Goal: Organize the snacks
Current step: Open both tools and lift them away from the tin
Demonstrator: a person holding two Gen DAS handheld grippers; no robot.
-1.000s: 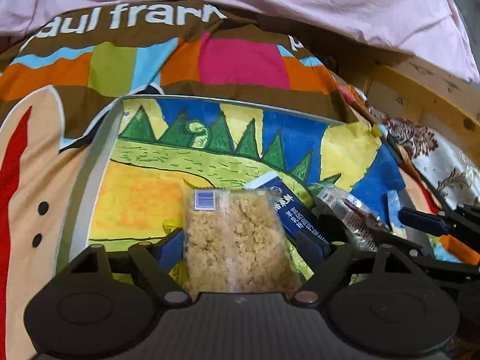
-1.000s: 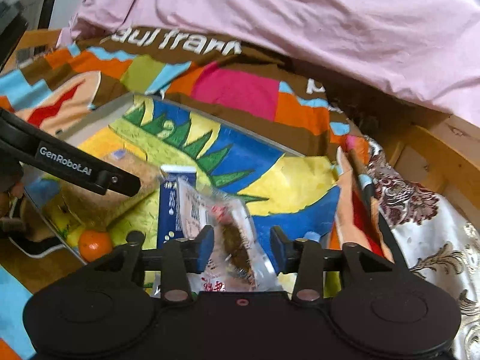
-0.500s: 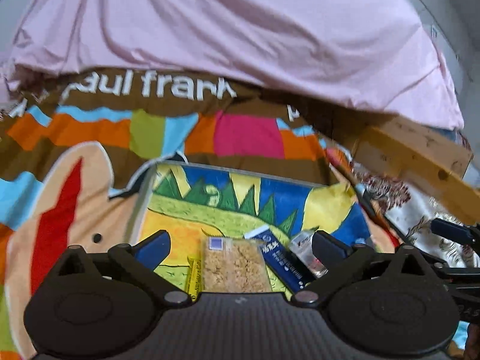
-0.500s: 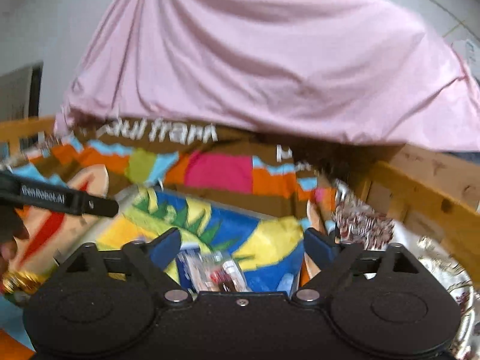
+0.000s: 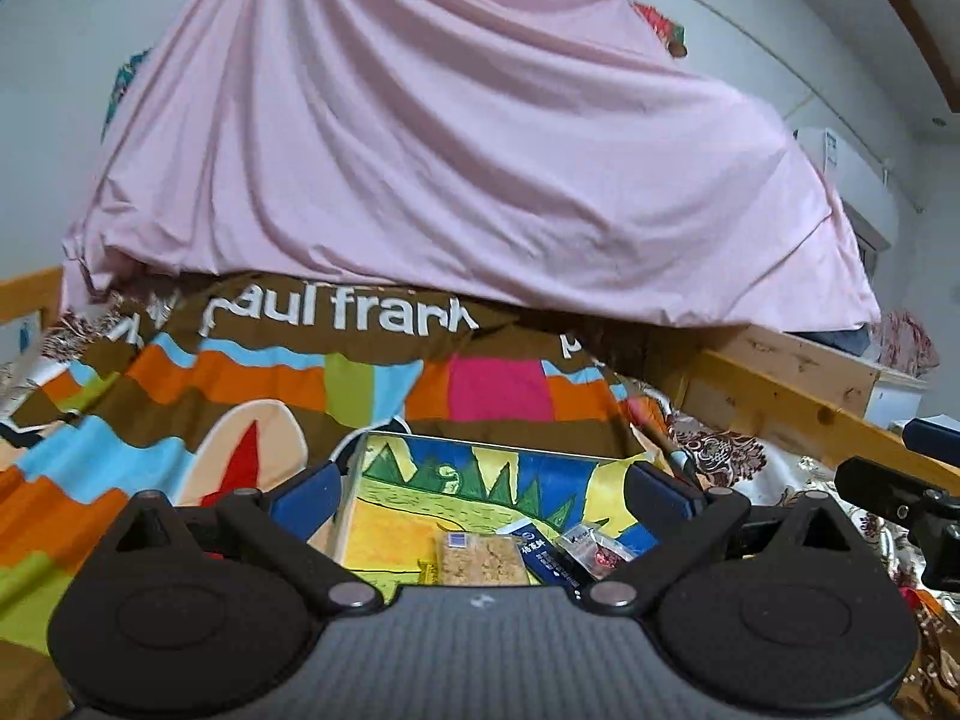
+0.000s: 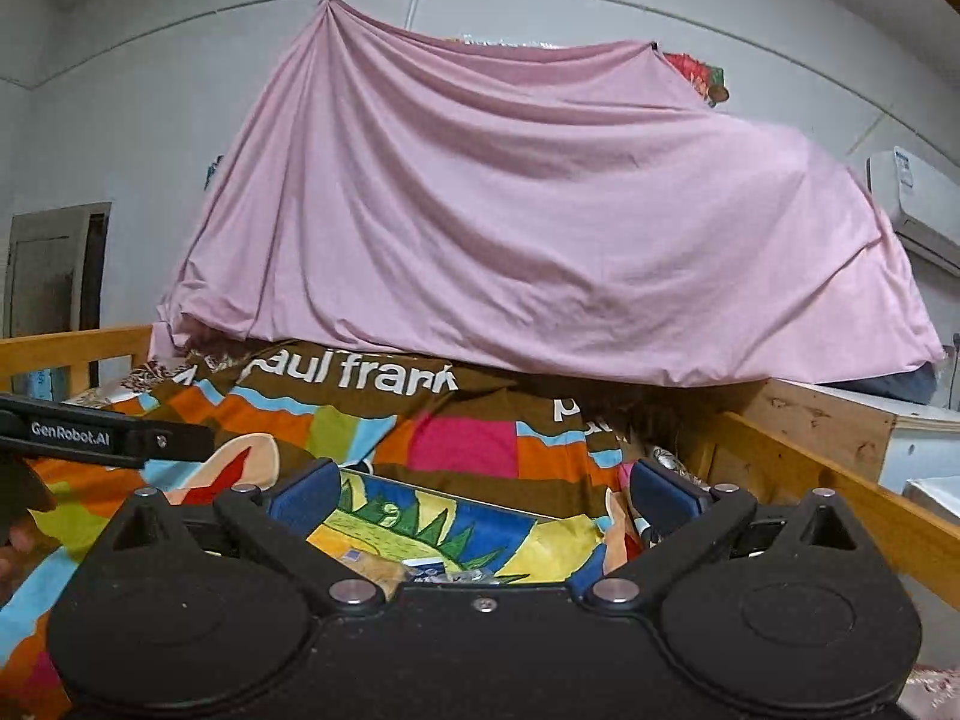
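Both claws are wide open and hold nothing: the left claw (image 5: 483, 495) and the right claw (image 6: 483, 495). The snacks (image 5: 528, 555) lie side by side on the tray (image 5: 480, 474), below and just ahead of the claws. This placing step looks finished; next comes checking for any snack left outside.

Three snack packets lie side by side in one tray (image 5: 354, 498) with a painted floor: one clear packet of crumbly beige snack (image 5: 483, 559), one dark blue packet (image 5: 543, 555) and one clear crinkled packet with red inside (image 5: 591, 547). A yellow wrapper edge (image 5: 427, 571) peeks out beside the beige one; what it is cannot be told. One patchwork blanket (image 5: 240, 384) and one pink sheet (image 5: 456, 168) lie behind. Two grippers are in view.
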